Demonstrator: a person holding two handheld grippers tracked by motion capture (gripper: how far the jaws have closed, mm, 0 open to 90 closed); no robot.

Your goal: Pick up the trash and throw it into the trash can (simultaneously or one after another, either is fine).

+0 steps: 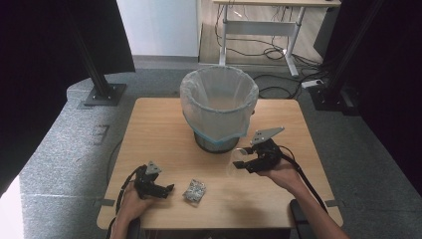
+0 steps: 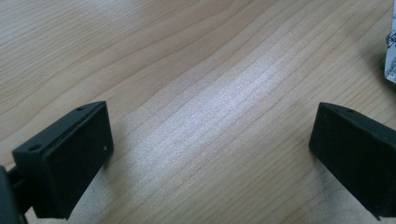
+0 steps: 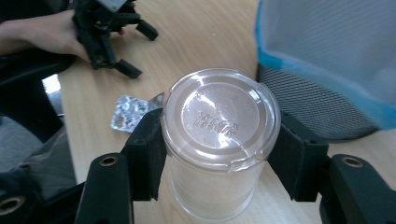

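Observation:
My right gripper [image 1: 247,164] is shut on a clear plastic cup [image 3: 219,140], its jaws pressed on both sides; the cup [image 1: 236,163] hangs just above the table, in front of the bin. The mesh waste bin [image 1: 219,107] with a clear liner stands at the table's middle back. A crumpled silver foil wrapper [image 1: 194,190] lies near the front edge. My left gripper [image 1: 166,190] rests low on the table left of the wrapper, open, with bare wood between its jaws [image 2: 210,140]. The wrapper's edge [image 2: 390,56] shows at the right of the left gripper view.
The wooden table [image 1: 149,129] has free room at its left and right sides. Beyond it lie grey carpet, black stand legs [image 1: 102,89], and a desk with cables [image 1: 268,50].

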